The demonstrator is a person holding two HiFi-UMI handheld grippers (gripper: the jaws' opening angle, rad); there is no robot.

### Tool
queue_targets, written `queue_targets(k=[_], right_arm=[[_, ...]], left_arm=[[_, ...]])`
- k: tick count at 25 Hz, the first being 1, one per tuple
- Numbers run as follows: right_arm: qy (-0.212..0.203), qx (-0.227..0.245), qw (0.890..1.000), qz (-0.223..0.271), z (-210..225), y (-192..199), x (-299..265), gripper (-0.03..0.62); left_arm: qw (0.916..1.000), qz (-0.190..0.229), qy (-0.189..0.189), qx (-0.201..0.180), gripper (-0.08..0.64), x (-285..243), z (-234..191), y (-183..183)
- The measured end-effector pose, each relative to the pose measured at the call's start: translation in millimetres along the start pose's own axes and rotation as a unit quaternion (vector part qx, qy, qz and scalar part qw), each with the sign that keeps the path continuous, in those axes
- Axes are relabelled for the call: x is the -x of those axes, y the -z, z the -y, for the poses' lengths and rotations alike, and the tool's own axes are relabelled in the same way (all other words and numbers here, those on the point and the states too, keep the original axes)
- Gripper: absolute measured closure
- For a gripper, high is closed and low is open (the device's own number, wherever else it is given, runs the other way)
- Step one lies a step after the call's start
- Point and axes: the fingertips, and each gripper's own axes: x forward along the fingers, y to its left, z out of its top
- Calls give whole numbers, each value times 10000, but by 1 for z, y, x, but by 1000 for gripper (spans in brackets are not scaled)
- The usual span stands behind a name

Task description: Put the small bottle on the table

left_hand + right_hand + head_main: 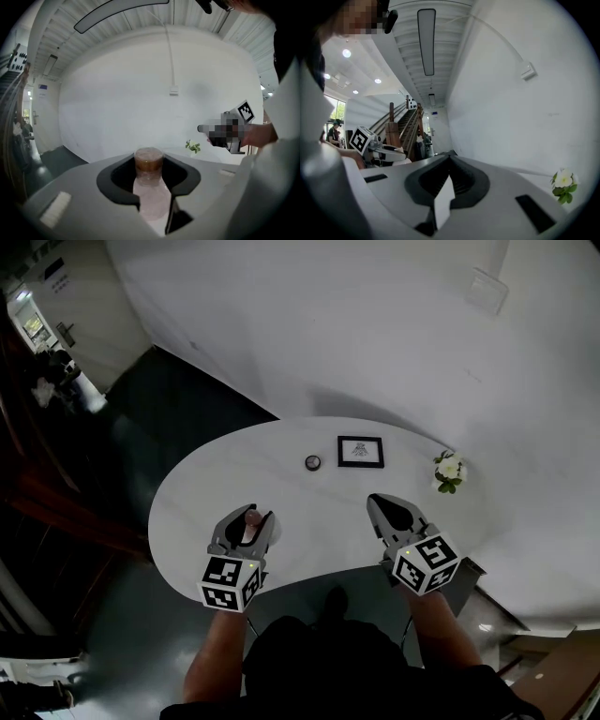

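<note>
Your left gripper [251, 516] hangs over the near edge of the white table [197, 493], its jaws partly apart and closed on the small bottle [150, 185]. The bottle sits in the dark hollow between the two jaws, with a jaw pressed against each flank.

The bottle has a pale pink body and a brown cap [149, 160]. Its long axis lies along the jaws, cap end forward, pointing away from you toward the far side of the table. In the head view it shows only as a pinkish sliver between the jaw tips.

Your right gripper [377, 502] is over the table's right half, well apart from the left one. Its jaws are drawn together with nothing between them (the right gripper view shows the tips meeting in a single seam).

Farther back on the table, well clear of both grippers, are a small round dark object [312, 462], a framed picture [361, 451] lying flat, and a white flower sprig [449, 471] near the right edge.

The bottle's lower end is cut off behind the gripper's own body in the left gripper view. No view shows whether the bottle touches the tabletop. What the round dark object is, and what the frame holds, are too small to make out.
</note>
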Motion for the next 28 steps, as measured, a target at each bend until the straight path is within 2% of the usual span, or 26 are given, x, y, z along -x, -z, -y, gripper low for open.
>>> queue_targets(k=[3, 6, 10, 12, 19, 21, 28], right_arm=[[-56, -93, 9999, -88, 12, 2, -12, 586], [14, 25, 9997, -237, 18, 4, -23, 586], [51, -14, 9996, -261, 12, 2, -35, 586], [24, 5, 9995, -305, 3, 3, -41, 586], [-41, -135, 9983, -566, -16, 27, -63, 586], [-85, -226, 9980, -590, -13, 30, -71, 586], [-217, -321, 9972, -642, 13, 31, -92, 586]], left_arm=[[9999, -79, -34, 87, 414, -17, -6, 4], [9999, -73, 11, 107, 414, -29, -13, 4], [9991, -212, 104, -353, 414, -43, -23, 9], [9985, -243, 199, -448, 414, -50, -29, 12], [9977, -284, 543, -298, 413, -75, -41, 18], [9977, -288, 587, -175, 413, -84, -43, 21], [9964, -532, 659, -89, 413, -127, -42, 41]])
